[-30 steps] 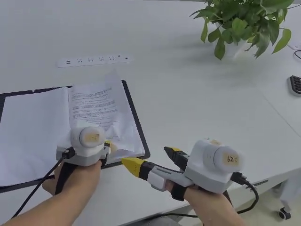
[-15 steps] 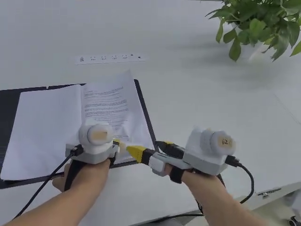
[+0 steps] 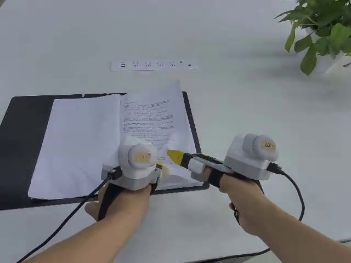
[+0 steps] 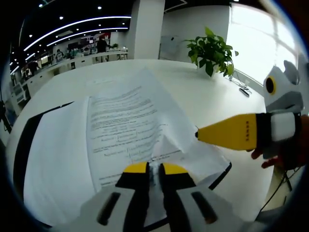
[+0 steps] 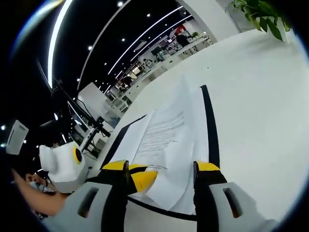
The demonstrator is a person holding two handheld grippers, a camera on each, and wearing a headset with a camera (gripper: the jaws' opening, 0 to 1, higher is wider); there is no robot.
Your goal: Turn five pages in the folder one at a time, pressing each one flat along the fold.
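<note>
Lying open on the smooth white worktop (image 3: pixel 247 82), the flat black folder (image 3: pixel 16 142) showed a blank sheet (image 3: pixel 77 142) on its left half and a printed page (image 3: pixel 153 120) on its right, the paper buckled into a soft ridge low down. The left hand-held gripper (image 4: pixel 154 170) pinched that page's lower edge between yellow-tipped jaws. Just right of it, the right hand-held gripper (image 5: pixel 164 170) held its jaws spread, one tapered yellow tip over the page's corner. A leafy plant (image 3: pixel 323 27) stood far right.
</note>
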